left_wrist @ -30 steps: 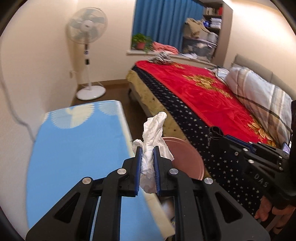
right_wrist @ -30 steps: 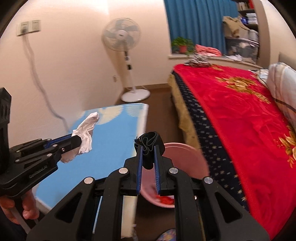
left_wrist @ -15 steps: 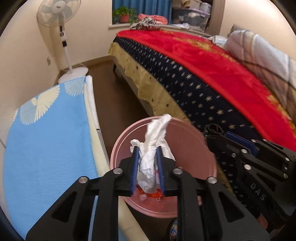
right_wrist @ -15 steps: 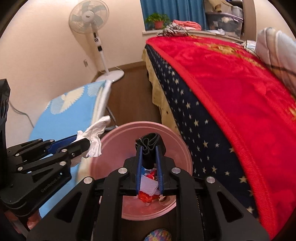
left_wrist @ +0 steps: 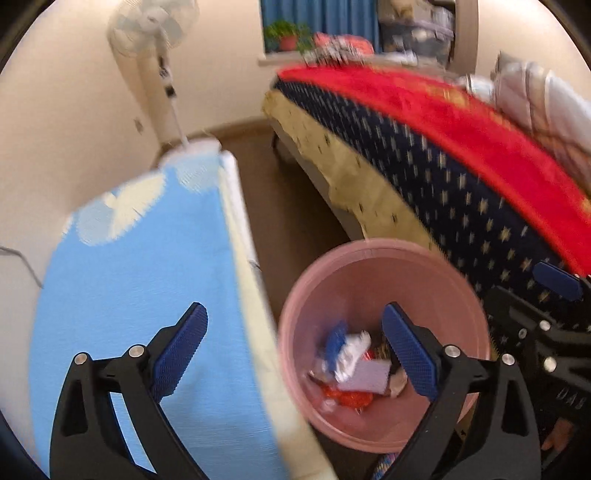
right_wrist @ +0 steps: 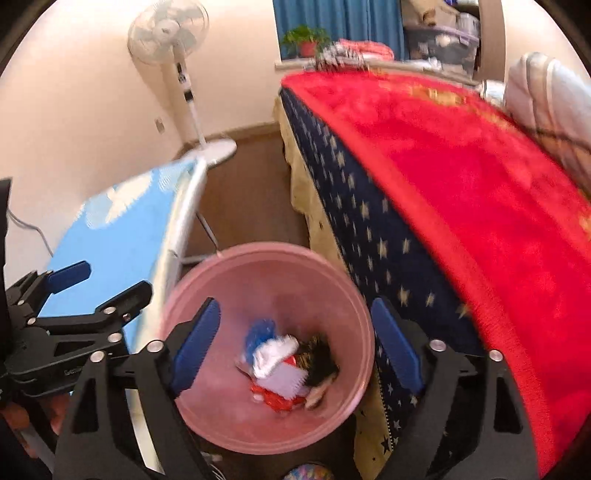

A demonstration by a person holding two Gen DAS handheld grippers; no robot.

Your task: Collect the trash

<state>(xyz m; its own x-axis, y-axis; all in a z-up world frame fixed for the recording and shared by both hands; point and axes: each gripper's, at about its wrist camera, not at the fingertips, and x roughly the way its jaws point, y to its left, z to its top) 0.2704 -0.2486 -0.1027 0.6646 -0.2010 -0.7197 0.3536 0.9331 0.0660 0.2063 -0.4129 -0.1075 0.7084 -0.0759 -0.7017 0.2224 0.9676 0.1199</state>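
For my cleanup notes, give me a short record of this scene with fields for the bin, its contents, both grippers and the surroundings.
bin: pink bin on the floor between bed and blue board
contents: white tissue, dark scrap, red wrapper
left gripper: opening, nothing between fingers
right gripper: opening over bin, nothing between fingers
background: standing fan

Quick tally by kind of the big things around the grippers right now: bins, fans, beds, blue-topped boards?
Pink bin: 1, with mixed trash inside, too blurred to count
Standing fan: 1
Bed: 1
Blue-topped board: 1
Total: 4
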